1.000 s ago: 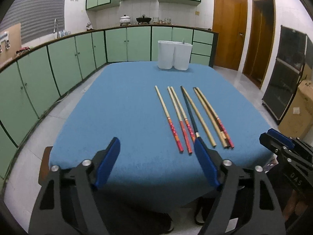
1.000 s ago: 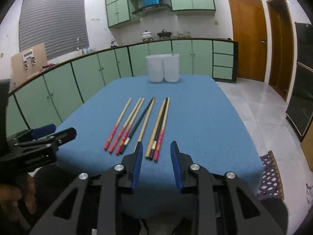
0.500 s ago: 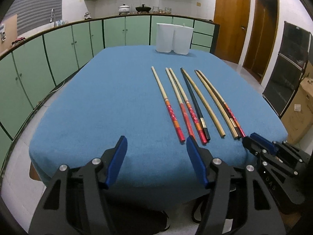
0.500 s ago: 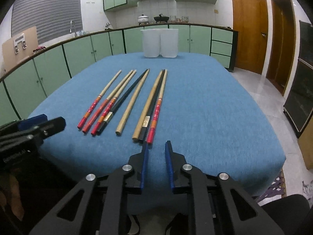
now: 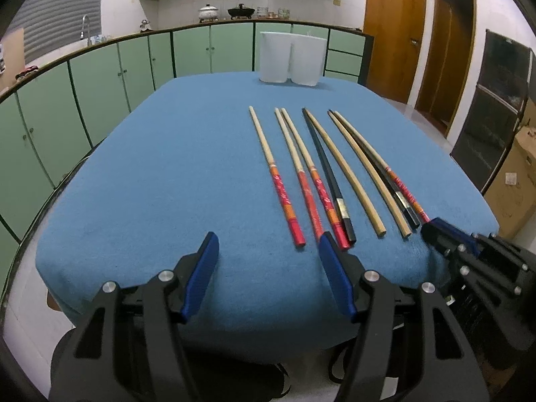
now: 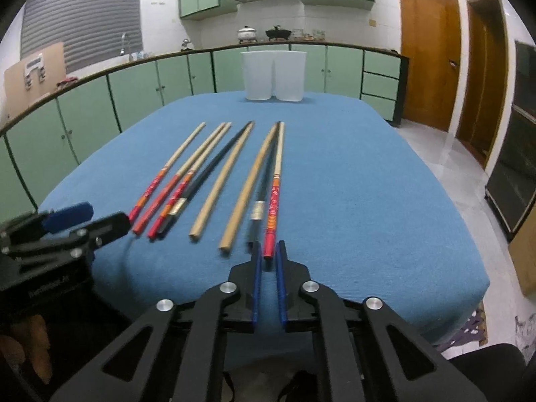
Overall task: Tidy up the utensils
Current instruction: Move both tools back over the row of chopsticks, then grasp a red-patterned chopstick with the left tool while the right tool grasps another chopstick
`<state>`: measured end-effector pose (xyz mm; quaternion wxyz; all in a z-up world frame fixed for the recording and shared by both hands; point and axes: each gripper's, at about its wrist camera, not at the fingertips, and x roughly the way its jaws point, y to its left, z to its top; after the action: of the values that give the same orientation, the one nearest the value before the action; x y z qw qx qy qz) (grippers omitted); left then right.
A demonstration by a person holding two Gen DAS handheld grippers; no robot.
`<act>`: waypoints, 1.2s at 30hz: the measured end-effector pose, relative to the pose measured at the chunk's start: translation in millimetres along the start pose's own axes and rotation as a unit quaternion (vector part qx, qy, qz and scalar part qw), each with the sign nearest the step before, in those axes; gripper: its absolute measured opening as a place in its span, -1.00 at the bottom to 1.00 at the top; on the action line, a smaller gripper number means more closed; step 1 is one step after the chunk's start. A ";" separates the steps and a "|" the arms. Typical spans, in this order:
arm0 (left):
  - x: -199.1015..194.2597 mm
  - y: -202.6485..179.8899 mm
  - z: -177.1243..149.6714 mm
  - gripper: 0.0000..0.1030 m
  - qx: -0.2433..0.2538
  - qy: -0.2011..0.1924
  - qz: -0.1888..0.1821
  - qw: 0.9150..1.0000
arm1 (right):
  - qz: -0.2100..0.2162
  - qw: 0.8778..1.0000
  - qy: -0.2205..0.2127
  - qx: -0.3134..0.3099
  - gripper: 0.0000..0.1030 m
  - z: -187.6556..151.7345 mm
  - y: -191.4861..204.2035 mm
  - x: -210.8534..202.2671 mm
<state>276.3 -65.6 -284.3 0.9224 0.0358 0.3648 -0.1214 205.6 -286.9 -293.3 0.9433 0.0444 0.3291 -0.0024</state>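
Observation:
Several chopsticks lie side by side on the blue tablecloth (image 5: 167, 174): red-ended ones (image 5: 284, 197), black ones (image 5: 330, 181) and plain bamboo ones (image 5: 348, 174). My left gripper (image 5: 268, 239) is open at the near table edge, nothing between its fingers; its right finger (image 5: 330, 251) stands just before the red ends. My right gripper (image 6: 268, 246) has its jaws closing to a narrow gap. The end of the rightmost red-ended chopstick (image 6: 273, 201) sits between its tips, with slivers of cloth showing on both sides. Each gripper shows in the other's view: right gripper (image 5: 432, 229), left gripper (image 6: 100, 216).
Two white cups (image 5: 291, 63) stand together at the table's far edge. Green cabinets (image 5: 100, 87) curve around the left and back. Wooden doors (image 6: 425, 50) are at the right. A cardboard box (image 5: 512, 184) sits on the floor. A hand (image 6: 20, 345) holds the left gripper.
Both grippers have sunk toward the near ends of the chopsticks. The right jaws have narrowed from a wide gap to a slit. The left jaws have closed a little.

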 end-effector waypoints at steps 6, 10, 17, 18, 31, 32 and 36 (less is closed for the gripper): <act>7.4 2.0 1.0 0.04 -0.006 0.003 0.018 1.000 | 0.004 1.000 0.001 0.003 -0.84 0.0 -3.6 1.3; 9.9 1.5 3.0 -0.02 -0.005 0.001 0.020 1.000 | 0.002 1.000 0.001 -0.004 -0.84 -0.5 -4.7 3.9; 10.2 -3.0 0.6 -0.04 -0.001 -0.004 0.019 1.000 | 0.000 1.000 0.000 -0.004 -0.84 -2.2 -4.1 3.7; 10.8 -3.5 0.7 -0.04 0.000 -0.004 0.019 1.000 | -0.001 1.000 0.000 -0.004 -0.84 -2.4 -2.4 3.5; -6.8 5.7 19.0 -0.90 -0.016 -0.005 -0.007 1.000 | 0.017 1.000 -0.024 0.003 -0.88 18.7 -1.2 -22.2; -13.3 6.1 24.3 -0.90 -0.015 -0.012 -0.008 1.000 | 0.019 0.999 -0.029 0.003 -0.88 23.7 -1.5 -27.5; -37.8 7.5 44.9 -0.90 -0.013 -0.037 -0.011 0.999 | 0.022 0.998 -0.054 0.002 -0.88 47.5 -3.9 -48.4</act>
<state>281.4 -57.8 -225.8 0.9342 0.0151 0.3326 -0.1279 197.0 -296.0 -226.6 0.9593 0.0534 0.2768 0.0148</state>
